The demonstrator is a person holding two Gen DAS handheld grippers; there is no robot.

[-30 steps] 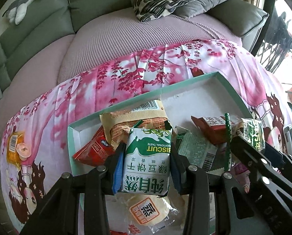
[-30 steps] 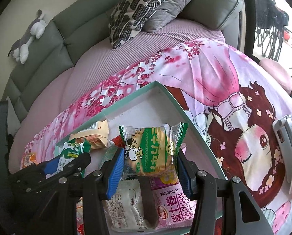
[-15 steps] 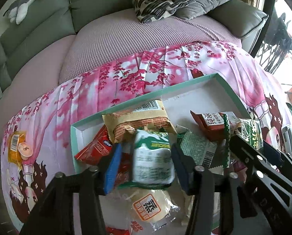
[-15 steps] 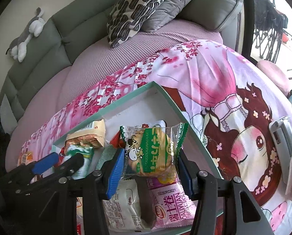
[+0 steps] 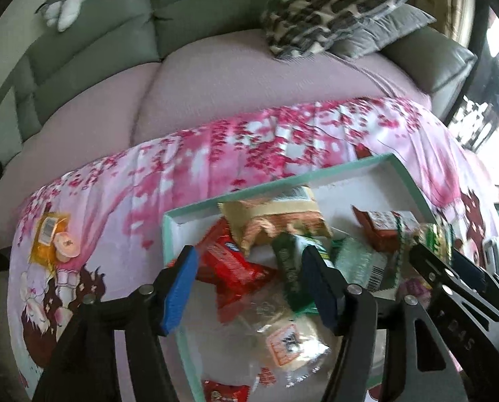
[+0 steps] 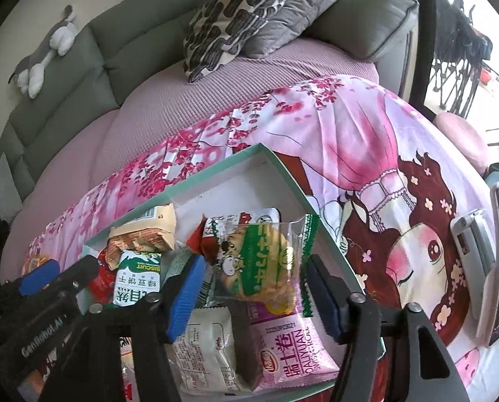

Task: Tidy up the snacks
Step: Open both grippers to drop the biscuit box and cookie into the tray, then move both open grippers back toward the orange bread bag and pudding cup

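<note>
Okay, both sets of fingers just spread: left gripper empty, right gripper loose around cake packet. Light, crinkly, crushable; pinch its sealed edges.

"BISCUIT" on green-white packet, seemingly

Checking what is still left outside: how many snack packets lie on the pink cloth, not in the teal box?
1. An orange packet lies on the cloth, left of the box. More could be hidden behind the grippers.
</note>
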